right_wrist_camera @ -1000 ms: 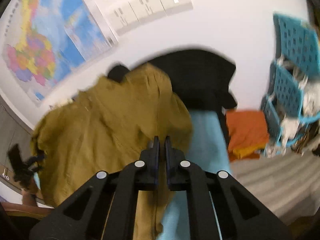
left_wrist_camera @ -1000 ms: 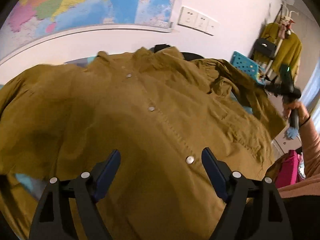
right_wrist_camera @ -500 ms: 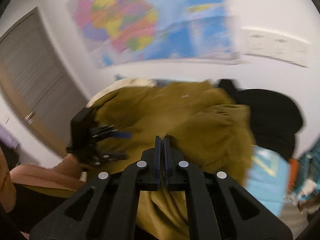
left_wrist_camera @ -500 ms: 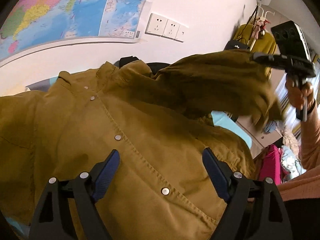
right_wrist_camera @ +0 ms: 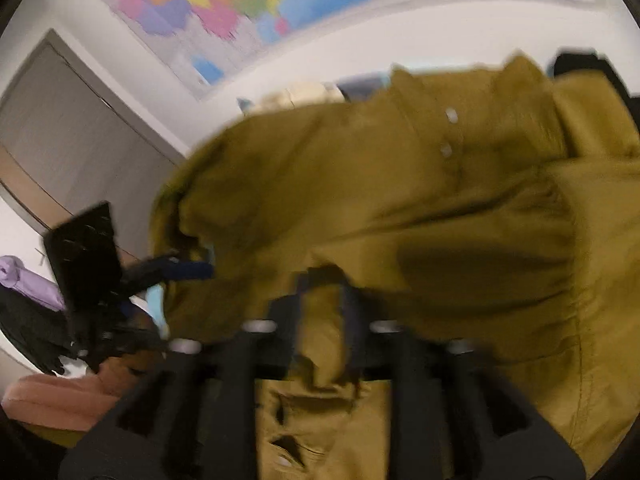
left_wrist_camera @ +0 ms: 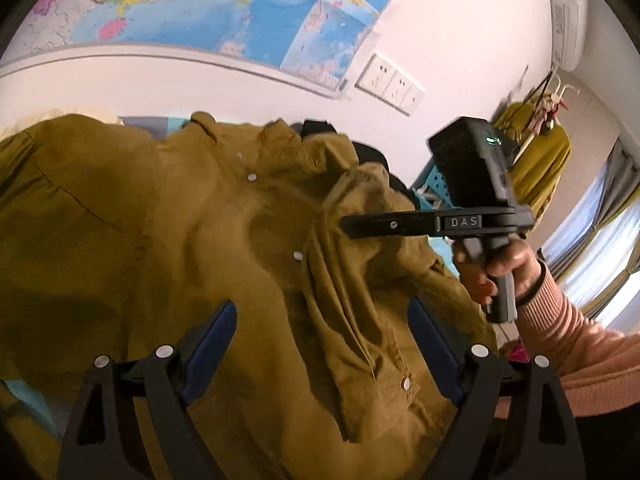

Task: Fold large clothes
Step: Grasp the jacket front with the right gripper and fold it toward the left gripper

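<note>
An olive-brown button shirt [left_wrist_camera: 168, 248] lies spread front-up on a light blue surface. Its right sleeve [left_wrist_camera: 344, 280] is folded across the button placket. My left gripper [left_wrist_camera: 322, 332] is open and empty, hovering above the shirt's lower front. My right gripper [left_wrist_camera: 346, 226] shows from the side in the left wrist view, at the sleeve's upper end. In the blurred right wrist view the right gripper [right_wrist_camera: 324, 284] has its jaws partly apart with sleeve cloth between them, and the shirt [right_wrist_camera: 400, 184] fills the frame.
A wall map [left_wrist_camera: 224, 12] and wall sockets [left_wrist_camera: 390, 84] are behind the bed. A black garment [left_wrist_camera: 320, 128] lies behind the collar. A turquoise basket [left_wrist_camera: 434, 176] and a coat rack with a mustard garment [left_wrist_camera: 540, 168] stand at right. A grey door [right_wrist_camera: 60, 128] is at left.
My right gripper carried the sleeve from the right, over the shirt front, and lowered it onto the placket; its jaws have parted slightly. My left gripper stayed open, drifting a little.
</note>
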Tool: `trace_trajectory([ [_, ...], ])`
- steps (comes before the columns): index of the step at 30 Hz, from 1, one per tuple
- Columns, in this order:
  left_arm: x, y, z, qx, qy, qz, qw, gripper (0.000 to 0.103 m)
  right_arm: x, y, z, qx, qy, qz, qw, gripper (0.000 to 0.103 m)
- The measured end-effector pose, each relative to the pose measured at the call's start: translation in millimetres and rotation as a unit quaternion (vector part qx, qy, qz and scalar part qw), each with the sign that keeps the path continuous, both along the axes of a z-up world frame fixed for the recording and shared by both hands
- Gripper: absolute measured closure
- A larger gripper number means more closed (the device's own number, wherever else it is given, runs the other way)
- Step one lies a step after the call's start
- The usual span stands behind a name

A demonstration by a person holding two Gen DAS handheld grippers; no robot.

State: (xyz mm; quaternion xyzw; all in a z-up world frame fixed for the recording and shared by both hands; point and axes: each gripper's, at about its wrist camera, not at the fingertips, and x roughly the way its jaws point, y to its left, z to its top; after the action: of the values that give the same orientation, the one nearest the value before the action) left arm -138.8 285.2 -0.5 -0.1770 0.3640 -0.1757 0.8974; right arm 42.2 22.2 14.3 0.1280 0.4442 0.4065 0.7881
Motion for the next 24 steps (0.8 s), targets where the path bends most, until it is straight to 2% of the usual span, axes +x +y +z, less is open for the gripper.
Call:
trace_trajectory([
  [2, 7.2, -9.9, -6.9, 0.013, 0.017, -0.007, 0.9997, 0.016, -3.8, -11.4, 4.5, -0.006, -0.025, -0.002, 1.000, 0.060],
  [4, 15.5, -21.3, -15.3, 0.021, 0.032, -0.025, 0.9990, 0.016, -7.4, -38.7, 18.4, 0.010, -0.051, -0.020, 0.998, 0.054],
  [6, 25.8, -32.4, -24.0, 0.026, 0.050, -0.042, 0.9975, 0.016, -5.1, -70.5, 30.9, 0.020, -0.076, -0.062, 0.995, 0.046],
  [7, 28.6, -36.3, -28.3, 0.029, 0.059, -0.048, 0.9967, 0.016, -0.3, -98.2, 35.0, 0.020, -0.084, -0.109, 0.990, 0.039],
  [10, 44.2, -50.9, -44.1, 0.058, 0.096, -0.056, 0.9921, 0.017, 17.9, -146.5, 27.1, 0.016, -0.068, -0.179, 0.981, 0.035],
  [11, 47.3, -54.1, -48.0, 0.070, 0.104, -0.057, 0.9905, 0.019, 25.2, -160.6, 20.4, 0.000, -0.063, -0.202, 0.977, 0.034],
  [12, 48.3, -54.9, -50.1, 0.077, 0.107, -0.059, 0.9895, 0.035, 32.0, -173.0, 12.7, -0.012, -0.055, -0.225, 0.973, 0.034],
  [13, 50.0, -55.2, -51.4, 0.082, 0.113, -0.063, 0.9882, 0.060, 36.8, -181.3, 6.8, -0.012, -0.047, -0.235, 0.971, 0.033],
  [15, 52.5, -49.3, -51.5, 0.077, 0.126, -0.068, 0.9867, 0.089, 48.1, -199.3, -10.3, 0.006, -0.021, -0.246, 0.969, 0.033],
  [19, 49.8, -14.0, -29.2, 0.068, 0.112, -0.032, 0.9908, 0.095, 65.7, -211.4, -37.6, 0.014, 0.003, -0.256, 0.967, 0.029],
  [21, 50.2, 10.1, -11.4, 0.068, 0.102, -0.002, 0.9924, 0.095, 69.1, -211.1, -46.6, 0.049, 0.021, -0.239, 0.969, 0.029],
  [23, 54.8, 25.4, 2.2, 0.091, 0.095, 0.021, 0.9911, 0.095, 69.2, -205.4, -50.1, 0.093, 0.026, -0.195, 0.976, 0.031],
  [24, 58.0, 34.2, 7.2, 0.098, 0.093, 0.029, 0.9904, 0.095, 69.3, -200.7, -49.4, 0.099, 0.026, -0.176, 0.979, 0.042],
])
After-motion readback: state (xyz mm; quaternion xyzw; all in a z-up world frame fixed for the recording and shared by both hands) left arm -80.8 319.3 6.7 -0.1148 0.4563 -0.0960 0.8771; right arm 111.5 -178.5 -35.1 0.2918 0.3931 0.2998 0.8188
